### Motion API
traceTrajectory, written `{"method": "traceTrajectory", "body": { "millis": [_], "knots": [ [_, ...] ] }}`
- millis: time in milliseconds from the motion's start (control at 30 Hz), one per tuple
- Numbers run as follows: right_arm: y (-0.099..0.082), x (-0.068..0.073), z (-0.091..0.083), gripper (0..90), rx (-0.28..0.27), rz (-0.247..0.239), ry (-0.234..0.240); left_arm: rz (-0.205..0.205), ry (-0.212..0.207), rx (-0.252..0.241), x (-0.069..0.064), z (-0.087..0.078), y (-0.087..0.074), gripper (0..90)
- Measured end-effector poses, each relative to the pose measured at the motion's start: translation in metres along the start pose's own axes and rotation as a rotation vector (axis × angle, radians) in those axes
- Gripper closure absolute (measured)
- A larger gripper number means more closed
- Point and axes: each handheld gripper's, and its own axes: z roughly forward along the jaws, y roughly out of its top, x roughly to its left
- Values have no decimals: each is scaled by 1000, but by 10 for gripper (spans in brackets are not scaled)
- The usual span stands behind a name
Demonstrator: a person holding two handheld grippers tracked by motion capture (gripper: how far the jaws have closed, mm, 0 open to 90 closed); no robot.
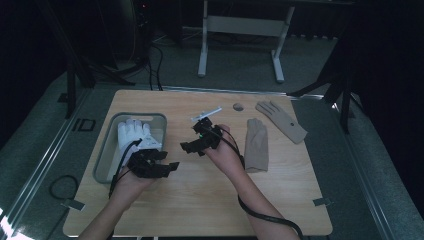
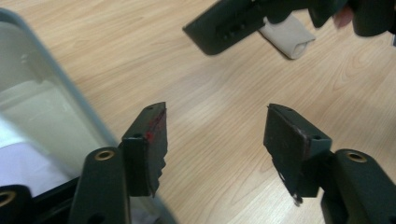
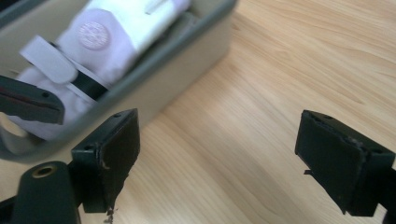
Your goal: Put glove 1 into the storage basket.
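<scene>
My left gripper (image 1: 167, 166) sits at the near right corner of the grey bin (image 1: 102, 161), its body over the bin's right rim. In the left gripper view its jaws stand well apart with nothing between them but bare wooden table (image 2: 224, 116); the bin's rim (image 2: 60, 84) runs just beside the left jaw.

My right gripper (image 1: 186, 146) is held over the table to the right of the bin, near it but apart, pointing toward it. In the right gripper view its jaws are spread wide and empty, over bare wood (image 3: 261, 93), with the bin's wall (image 3: 187, 60) ahead of the left jaw.

A white glove (image 1: 134, 134) lies inside the bin, fingers toward the bin's far end. The right gripper view shows the white glove (image 3: 121, 32) with a round embossed mark and a strap on its cuff.

A beige glove (image 1: 257, 145) lies flat on the table well to the right of the bin, beyond my right hand (image 1: 226, 155). A second beige glove (image 1: 282, 120) lies farther right of the bin, set at an angle. A small grey rounded object (image 1: 238, 106), too small to identify, sits on the table beyond the bin's far right corner, well apart from it.
</scene>
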Motion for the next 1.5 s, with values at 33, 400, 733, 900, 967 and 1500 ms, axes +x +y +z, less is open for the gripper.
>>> {"method": "traceTrajectory", "body": {
  "millis": [33, 400, 733, 900, 967, 1500],
  "knots": [
    [-2, -4, -2, 137, -2, 13, -5, 4, -6, -1, -1, 2, 0, 374],
    [-29, -34, -19, 136, -25, 43, -73, 21, -53, -15, -19, 26, 3, 188],
    [-57, -60, -38, 137, -67, 94, -55, 59, -101, -38, -34, 51, -3, 156],
    [-72, -69, -44, 135, -78, 104, -66, 83, -110, -82, -42, 63, -12, 156],
    [-79, -74, -46, 135, -80, 116, -75, 102, -120, -98, -46, 70, -17, 156],
    [-124, -115, -65, 216, -108, 109, -166, 124, -91, -158, -49, 89, -49, 155]
  ]
}}
